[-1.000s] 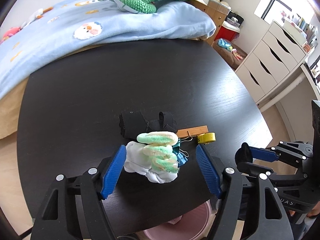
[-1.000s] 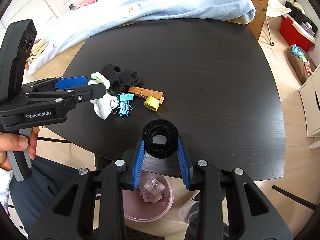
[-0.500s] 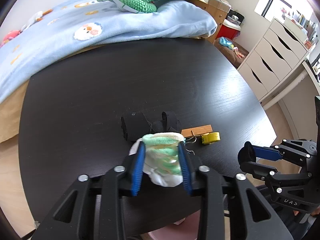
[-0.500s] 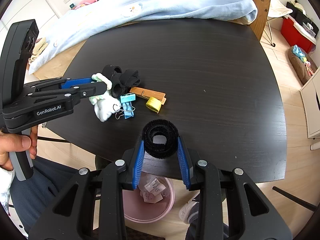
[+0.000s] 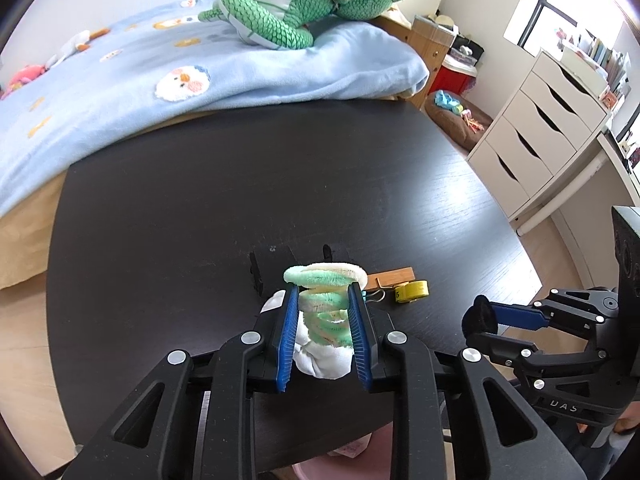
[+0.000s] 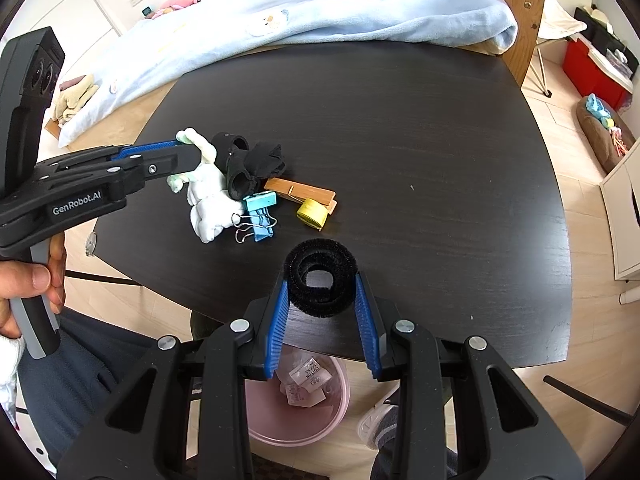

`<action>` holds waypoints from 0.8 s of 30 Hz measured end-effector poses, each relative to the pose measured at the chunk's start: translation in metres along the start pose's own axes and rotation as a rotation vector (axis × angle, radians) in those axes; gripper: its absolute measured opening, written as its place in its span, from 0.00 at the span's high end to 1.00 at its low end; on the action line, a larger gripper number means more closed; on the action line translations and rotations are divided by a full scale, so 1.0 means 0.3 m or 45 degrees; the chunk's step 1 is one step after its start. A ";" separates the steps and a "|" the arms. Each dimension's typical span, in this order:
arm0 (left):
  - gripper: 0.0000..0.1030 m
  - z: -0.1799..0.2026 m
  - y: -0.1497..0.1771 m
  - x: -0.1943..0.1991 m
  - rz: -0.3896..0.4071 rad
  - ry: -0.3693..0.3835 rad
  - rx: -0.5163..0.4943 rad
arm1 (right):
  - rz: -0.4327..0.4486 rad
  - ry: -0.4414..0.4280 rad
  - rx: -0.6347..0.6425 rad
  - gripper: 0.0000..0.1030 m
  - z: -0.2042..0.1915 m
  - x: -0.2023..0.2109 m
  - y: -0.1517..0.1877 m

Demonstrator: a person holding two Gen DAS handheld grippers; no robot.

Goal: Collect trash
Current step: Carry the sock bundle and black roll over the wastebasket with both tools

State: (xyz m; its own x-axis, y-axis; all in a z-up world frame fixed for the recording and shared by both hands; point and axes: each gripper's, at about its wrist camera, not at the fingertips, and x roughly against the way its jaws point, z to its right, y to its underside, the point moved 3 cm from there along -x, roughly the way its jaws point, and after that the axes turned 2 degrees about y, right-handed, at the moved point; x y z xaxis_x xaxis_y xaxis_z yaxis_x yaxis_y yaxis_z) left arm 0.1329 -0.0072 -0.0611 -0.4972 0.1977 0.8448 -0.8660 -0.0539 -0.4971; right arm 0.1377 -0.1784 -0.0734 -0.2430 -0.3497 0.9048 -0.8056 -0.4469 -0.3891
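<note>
Between my left gripper point(image 5: 323, 322) fingers sits the white-and-green sock point(image 5: 325, 320), clamped upright at the table's point(image 5: 200, 200) near edge. My right gripper point(image 6: 322, 298) is nearer the drop: it pinches a black fuzzy roll point(image 6: 321, 276) just past that edge, with the pink bin point(image 6: 296, 412) directly below, so I'd let go there first.

Both hand-held grippers point(image 5: 323, 322) point(image 6: 322, 308) clamped
</note>
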 end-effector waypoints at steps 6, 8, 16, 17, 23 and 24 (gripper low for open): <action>0.76 0.023 0.009 0.074 0.031 0.006 -0.022 | 0.035 0.009 0.027 0.68 -0.019 0.055 -0.005; 0.76 0.034 0.019 0.099 0.039 0.010 -0.029 | 0.050 0.011 0.042 0.68 -0.031 0.081 -0.005; 0.76 0.086 0.113 0.214 0.068 0.020 -0.062 | 0.111 0.013 0.125 0.68 -0.096 0.199 0.021; 0.76 0.089 0.125 0.221 0.070 0.022 -0.065 | 0.117 0.017 0.139 0.68 -0.106 0.215 0.030; 0.76 0.114 0.231 0.275 0.073 0.024 -0.068 | 0.138 0.014 0.189 0.68 -0.154 0.278 0.097; 0.76 0.118 0.246 0.282 0.074 0.024 -0.069 | 0.139 0.012 0.195 0.68 -0.161 0.285 0.108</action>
State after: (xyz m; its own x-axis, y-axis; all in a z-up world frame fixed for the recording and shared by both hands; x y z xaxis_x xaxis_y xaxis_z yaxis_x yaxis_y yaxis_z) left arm 0.0250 -0.0290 -0.0193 -0.5448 0.2141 0.8108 -0.8315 -0.0124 -0.5554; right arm 0.0646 -0.1832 -0.0004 -0.3298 -0.3955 0.8572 -0.6826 -0.5273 -0.5059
